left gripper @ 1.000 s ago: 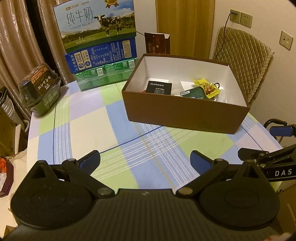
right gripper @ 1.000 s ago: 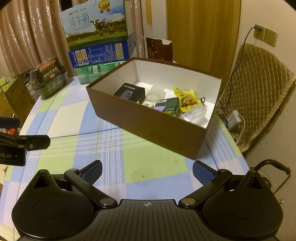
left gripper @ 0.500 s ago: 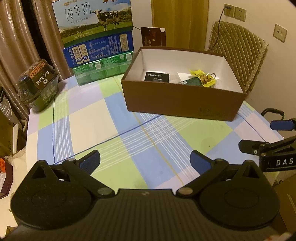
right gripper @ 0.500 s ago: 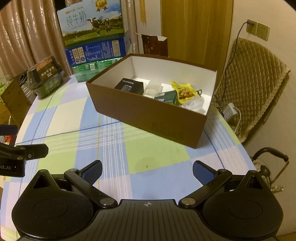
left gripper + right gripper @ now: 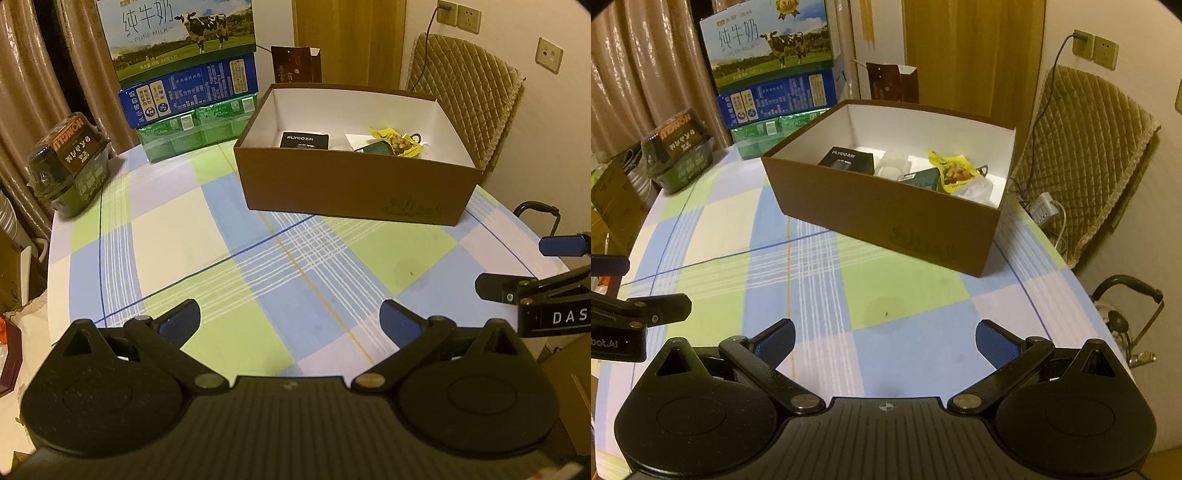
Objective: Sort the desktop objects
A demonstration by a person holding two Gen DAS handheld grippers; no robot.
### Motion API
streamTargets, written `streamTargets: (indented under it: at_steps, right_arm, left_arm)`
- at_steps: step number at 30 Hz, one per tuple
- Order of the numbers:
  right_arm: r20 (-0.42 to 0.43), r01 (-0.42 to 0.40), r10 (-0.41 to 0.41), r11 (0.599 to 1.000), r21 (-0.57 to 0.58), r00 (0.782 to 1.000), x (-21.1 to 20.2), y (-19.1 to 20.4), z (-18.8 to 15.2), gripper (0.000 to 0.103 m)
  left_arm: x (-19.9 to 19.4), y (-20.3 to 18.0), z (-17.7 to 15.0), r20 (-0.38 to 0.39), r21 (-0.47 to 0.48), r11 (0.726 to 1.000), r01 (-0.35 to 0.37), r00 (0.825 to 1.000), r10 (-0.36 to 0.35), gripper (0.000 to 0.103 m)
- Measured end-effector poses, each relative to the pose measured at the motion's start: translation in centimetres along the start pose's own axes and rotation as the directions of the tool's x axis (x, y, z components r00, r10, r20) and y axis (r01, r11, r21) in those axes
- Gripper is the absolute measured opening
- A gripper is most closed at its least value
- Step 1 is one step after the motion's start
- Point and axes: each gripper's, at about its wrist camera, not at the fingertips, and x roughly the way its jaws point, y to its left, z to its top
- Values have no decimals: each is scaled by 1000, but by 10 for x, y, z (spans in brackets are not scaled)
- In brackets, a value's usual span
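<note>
The left claw [image 5: 290, 319] hangs over the near edge of the table [image 5: 177, 254], its blue-padded fingers [image 5: 181, 320] spread wide with nothing between them; the right claw [image 5: 885, 341] is the same, wide apart and empty, low over the checked tablecloth [image 5: 897, 291]; each claw shows at the side of the other's view, the right one at the far right edge of the left view, the left one at the left edge of the right view

The brown cardboard box [image 5: 886, 218] stands open on the far right part of the table, well apart from both claws; inside it lie a black FLYCO box [image 5: 849, 160] toward the left, a dark green packet [image 5: 921, 179] near the middle, a yellow snack bag [image 5: 951, 170] just beside that packet on the right, and some white or clear items (too small to name); no loose object lies on the cloth between the claws and the box

At the far left of the table sits a dark wrapped food pack [image 5: 70, 162]; behind it, against the curtain [image 5: 33, 74], a stack of milk cartons [image 5: 184, 66] rises, the top one printed with a cow; a quilted chair [image 5: 1086, 155] stands to the right of the table by the wall
</note>
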Motion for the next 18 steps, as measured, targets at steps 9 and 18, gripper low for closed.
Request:
streamTargets:
  at_steps: [9,18]
  right_arm:
    - [-16,-3,3,1000,7,1000,2,4,-5,101]
    - [-17,0,0,1000,1,1000,4,3,-2,101]
  left_arm:
    - [0,1,-7,-8,-2,1000,-4,1000,4,102]
    - [5,0,-2,3,-1,1000,3,1000,-3,102]
